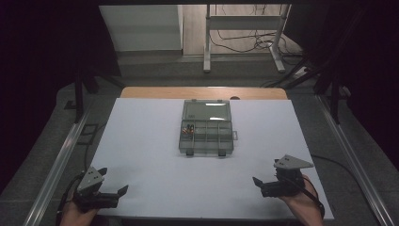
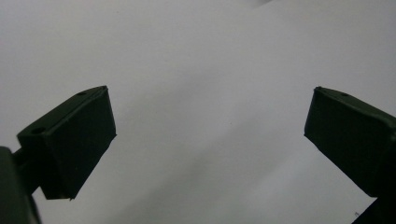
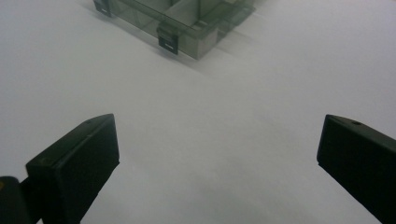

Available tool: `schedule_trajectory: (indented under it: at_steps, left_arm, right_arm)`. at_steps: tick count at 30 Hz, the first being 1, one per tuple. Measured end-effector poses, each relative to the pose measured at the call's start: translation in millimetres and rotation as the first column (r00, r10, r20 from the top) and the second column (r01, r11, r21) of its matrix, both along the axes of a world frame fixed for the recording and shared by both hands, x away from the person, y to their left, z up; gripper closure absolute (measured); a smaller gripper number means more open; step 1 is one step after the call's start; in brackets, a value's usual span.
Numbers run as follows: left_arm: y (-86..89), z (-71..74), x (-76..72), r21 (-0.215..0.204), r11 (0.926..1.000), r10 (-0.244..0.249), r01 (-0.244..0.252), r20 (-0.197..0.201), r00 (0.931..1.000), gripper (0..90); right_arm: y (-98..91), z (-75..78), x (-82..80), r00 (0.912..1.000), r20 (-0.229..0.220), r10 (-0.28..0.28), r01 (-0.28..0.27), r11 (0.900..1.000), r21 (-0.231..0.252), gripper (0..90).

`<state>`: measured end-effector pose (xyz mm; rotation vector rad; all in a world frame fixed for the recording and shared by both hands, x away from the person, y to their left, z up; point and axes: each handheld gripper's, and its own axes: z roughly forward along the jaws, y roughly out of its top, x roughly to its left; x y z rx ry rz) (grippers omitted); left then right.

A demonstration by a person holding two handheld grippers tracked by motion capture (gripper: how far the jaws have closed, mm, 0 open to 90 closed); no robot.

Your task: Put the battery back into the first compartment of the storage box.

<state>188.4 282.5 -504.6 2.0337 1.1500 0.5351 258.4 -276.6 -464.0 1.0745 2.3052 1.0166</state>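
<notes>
A clear plastic compartment box (image 1: pixel 207 136) lies open at the middle of the white sheet (image 1: pixel 150 155), its lid (image 1: pixel 207 110) folded back toward the far side. A few small orange and dark parts (image 1: pixel 189 128) sit in its far left compartment. My left gripper (image 1: pixel 114 180) rests near the sheet's front left corner, open and empty; its own view has the jaws wide apart (image 2: pixel 210 112) over bare white. My right gripper (image 1: pixel 266 172) is near the front right, open with nothing between its jaws (image 3: pixel 217 135). A corner of the box (image 3: pixel 187 28) lies ahead of it.
The sheet covers a wooden table whose far edge (image 1: pixel 202 92) shows behind the box. Metal rails run along the left (image 1: pixel 56 160) and right (image 1: pixel 357 160) sides. A desk frame (image 1: pixel 244 37) with cables stands on the floor beyond.
</notes>
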Motion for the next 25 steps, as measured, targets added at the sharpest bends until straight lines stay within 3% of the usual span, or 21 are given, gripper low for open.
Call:
schedule_trajectory:
  at_steps: [13,15,20,25]
  left_arm:
    - [0.0,-0.1,0.0,0.001,1.0,0.001,-0.001,-0.001,1.0,2.8]
    - [0.0,-0.2,0.1,0.004,1.0,0.0,0.0,-0.001,1.0,2.8]
    - [-0.3,-0.1,-0.3,0.004,1.0,-0.001,0.001,0.002,1.0,2.8]
    - [-1.0,0.2,0.5,0.006,1.0,-0.002,0.002,-0.002,1.0,2.7]
  right_arm:
    - [-28.8,-12.9,-24.7,0.9945,0.005,-0.105,0.105,0.9942,0.025,0.0]
    - [-31.4,-11.2,-27.4,0.992,0.026,-0.124,0.122,0.9916,0.043,0.0]
    - [-33.7,-11.4,-27.9,0.9894,0.025,-0.143,0.142,0.9887,0.048,0.0]
    - [-32.3,-12.6,-26.0,0.9897,0.008,-0.143,0.143,0.9895,0.023,0.0]
